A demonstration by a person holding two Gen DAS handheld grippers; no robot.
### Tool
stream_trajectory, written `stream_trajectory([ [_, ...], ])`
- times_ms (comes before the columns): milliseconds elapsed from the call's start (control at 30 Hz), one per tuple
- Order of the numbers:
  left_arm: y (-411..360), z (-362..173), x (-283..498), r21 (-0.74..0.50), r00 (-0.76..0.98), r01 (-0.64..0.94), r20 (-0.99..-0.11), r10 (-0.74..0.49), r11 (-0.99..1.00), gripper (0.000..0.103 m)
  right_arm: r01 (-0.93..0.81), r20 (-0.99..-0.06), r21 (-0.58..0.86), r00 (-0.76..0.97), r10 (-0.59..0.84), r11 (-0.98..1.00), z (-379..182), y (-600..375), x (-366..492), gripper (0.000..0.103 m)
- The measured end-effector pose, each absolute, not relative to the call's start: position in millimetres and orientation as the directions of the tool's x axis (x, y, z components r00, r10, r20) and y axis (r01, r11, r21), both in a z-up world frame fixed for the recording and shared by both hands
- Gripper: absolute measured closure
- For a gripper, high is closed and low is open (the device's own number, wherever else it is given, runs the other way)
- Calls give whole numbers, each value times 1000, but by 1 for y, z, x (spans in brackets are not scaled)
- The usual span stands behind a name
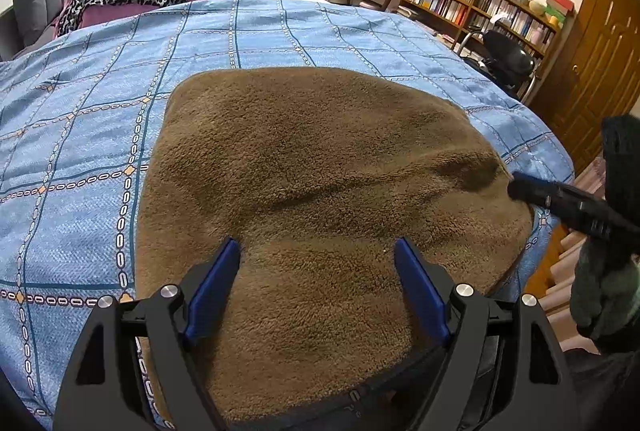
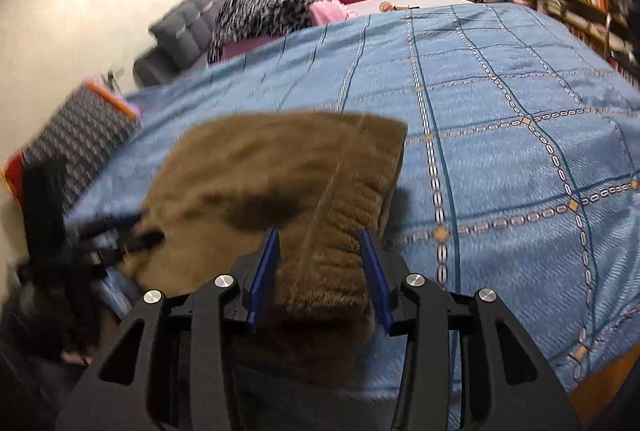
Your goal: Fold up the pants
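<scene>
Brown fleece pants (image 1: 320, 191) lie on a blue checked bedspread (image 1: 80, 151) at the bed's near-right corner. Left gripper (image 1: 318, 285) is spread above the fabric w/ nothing pinched. Right gripper (image 2: 320, 267) pinches the ribbed waistband (image 2: 352, 199). Risk: thick pile slips out mid-fold, or fabric slides off the bed edge (image 1: 532, 243). Plenty of open room to the far left.

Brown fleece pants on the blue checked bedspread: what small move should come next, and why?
Probably carry the right tongs, clamped on the ribbed end of the brown fleece pants, farther over them, since that end is raised off the blue checked bedspread and the fold looks unfinished.
</scene>
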State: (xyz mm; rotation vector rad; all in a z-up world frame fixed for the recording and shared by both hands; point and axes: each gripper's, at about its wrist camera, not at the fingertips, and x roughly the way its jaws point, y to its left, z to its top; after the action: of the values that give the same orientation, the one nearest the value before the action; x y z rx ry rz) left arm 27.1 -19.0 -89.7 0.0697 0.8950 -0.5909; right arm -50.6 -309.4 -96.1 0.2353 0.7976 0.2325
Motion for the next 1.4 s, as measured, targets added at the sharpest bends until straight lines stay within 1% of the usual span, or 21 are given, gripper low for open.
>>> stream_trajectory([
  [133, -15, -93, 23, -170, 479, 517, -754, -449, 839, 24, -120, -704, 279, 650, 287, 953, -109, -304, -60, 60],
  [267, -10, -98, 21, -171, 470, 535, -753, -460, 827, 24, -102, -716, 337, 618, 325, 936, -129, -308, -65, 60],
  [400, -8, -98, 19, -172, 469, 534, -754, -460, 828, 24, -91, -709, 362, 619, 337, 928, -131, -312, -63, 58],
  [567, -8, -88, 25, -195, 477, 487, -757, -447, 851, 24, -85, -707, 375, 618, 344, 923, -131, -316, -61, 58],
  [767, -5, -78, 35, -128, 547, 424, -753, -366, 897, 24, -80, -708, 384, 613, 349, 920, -132, -318, -60, 58],
  [1033, 8, -77, 59, -170, 541, 369, -760, -360, 914, 24, -75, -715, 379, 610, 343, 922, -129, -318, -58, 58],
  [1100, 11, -76, 62, -173, 545, 365, -757, -360, 915, 14, -75, -717, 376, 608, 342, 923, -128, -317, -58, 58],
  [1167, 15, -75, 67, -178, 551, 356, -753, -359, 918, 14, -75, -718, 376, 606, 341, 924, -127, -317, -57, 58],
  [1233, 19, -75, 73, -190, 541, 358, -756, -369, 914, 14, -73, -721, 373, 605, 338, 925, -127, -317, -57, 56],
  [1300, 23, -78, 79, -199, 531, 357, -760, -374, 913, 14, -62, -726, 368, 604, 329, 928, -128, -317, -56, 51],
  [1400, 27, -82, 87, -225, 509, 360, -766, -393, 905, 14, -52, -727, 380, 600, 333, 924, -130, -320, -55, 48],
])
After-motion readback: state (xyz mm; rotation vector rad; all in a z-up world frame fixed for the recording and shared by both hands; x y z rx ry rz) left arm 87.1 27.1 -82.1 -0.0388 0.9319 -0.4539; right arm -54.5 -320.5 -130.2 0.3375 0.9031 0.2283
